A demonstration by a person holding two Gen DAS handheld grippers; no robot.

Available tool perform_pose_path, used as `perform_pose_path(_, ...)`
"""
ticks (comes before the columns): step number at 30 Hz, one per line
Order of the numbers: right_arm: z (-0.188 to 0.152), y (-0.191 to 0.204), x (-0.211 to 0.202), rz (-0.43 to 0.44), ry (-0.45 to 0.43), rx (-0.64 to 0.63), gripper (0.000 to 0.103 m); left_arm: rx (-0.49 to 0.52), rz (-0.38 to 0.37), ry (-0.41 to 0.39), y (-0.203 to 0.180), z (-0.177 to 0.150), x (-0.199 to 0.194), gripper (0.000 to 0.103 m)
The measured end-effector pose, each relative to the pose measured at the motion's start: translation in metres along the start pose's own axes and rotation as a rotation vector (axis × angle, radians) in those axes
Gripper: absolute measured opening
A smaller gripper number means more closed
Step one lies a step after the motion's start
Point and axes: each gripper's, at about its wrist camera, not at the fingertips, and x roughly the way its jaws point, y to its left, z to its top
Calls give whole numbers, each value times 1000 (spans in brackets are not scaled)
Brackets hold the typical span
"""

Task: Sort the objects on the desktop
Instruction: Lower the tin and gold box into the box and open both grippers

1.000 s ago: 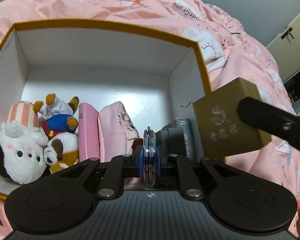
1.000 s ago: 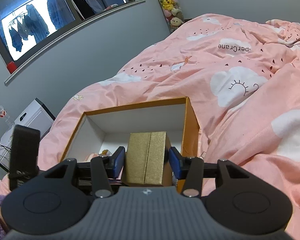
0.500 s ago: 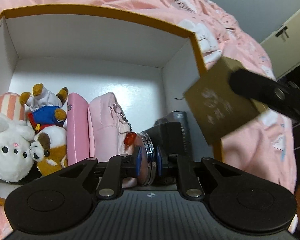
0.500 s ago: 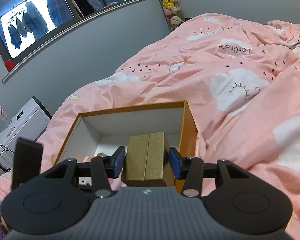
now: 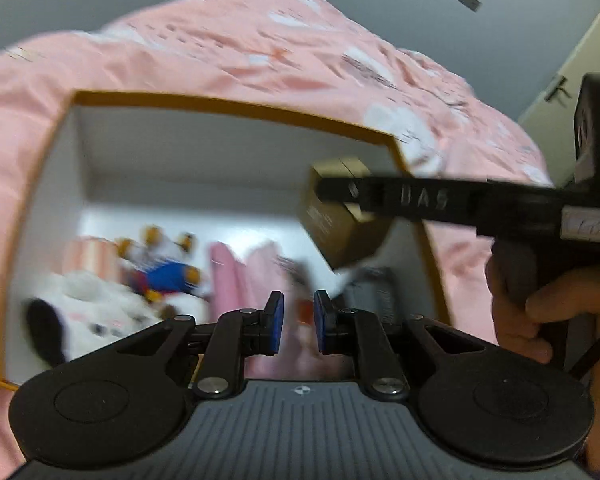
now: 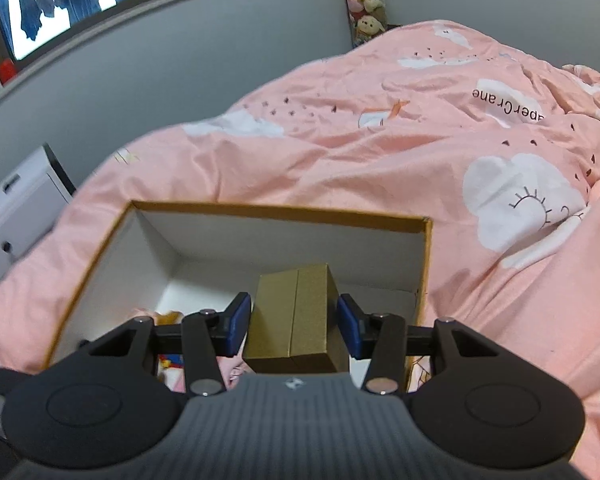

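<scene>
An orange-rimmed box [image 5: 220,106] with a white inside lies on the pink bedspread. In the left wrist view my left gripper [image 5: 297,322] hovers above its near side, jaws almost closed with a thin gap and nothing between the pads. Below it, blurred, lie a white plush [image 5: 96,304], a dog plush [image 5: 164,272] and pink pouches [image 5: 228,276]. My right gripper [image 6: 294,326] is shut on a gold cardboard box [image 6: 296,312], holding it over the right part of the orange-rimmed box [image 6: 280,214]. From the left wrist view, the gold box [image 5: 340,236] hangs inside the right wall.
A hand [image 5: 540,312] grips the right tool's handle at the right edge. A dark item [image 5: 374,292] stands in the box's near right corner. Pink bedspread [image 6: 420,140] surrounds the box; a white cabinet [image 6: 24,196] stands at far left.
My left gripper has pulled back and up, and the round disc it held is no longer between its pads. The right gripper has carried the gold box leftward, in over the box's right side.
</scene>
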Motion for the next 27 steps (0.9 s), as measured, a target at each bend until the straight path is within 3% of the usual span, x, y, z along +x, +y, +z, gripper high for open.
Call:
perform_pose_path(5, -9, 2, 21, -38, 66, 0, 49, -40, 3, 21, 11, 0, 7, 17)
perform_pose_path(12, -2, 4, 25, -57, 74, -19, 49, -40, -13, 34, 12, -4, 13, 17)
perform_pose_path(15, 7, 12, 31, -61, 101, -162, 49, -51, -15, 33, 14, -4, 13, 17)
perform_pose_path(23, 26, 23, 62, 41, 287, -571, 49, -69, -15, 25, 18, -2, 10, 17)
perform_pose_path(27, 31, 19, 70, 104, 370, -684, 49, -73, -12, 20, 19, -2, 9, 17)
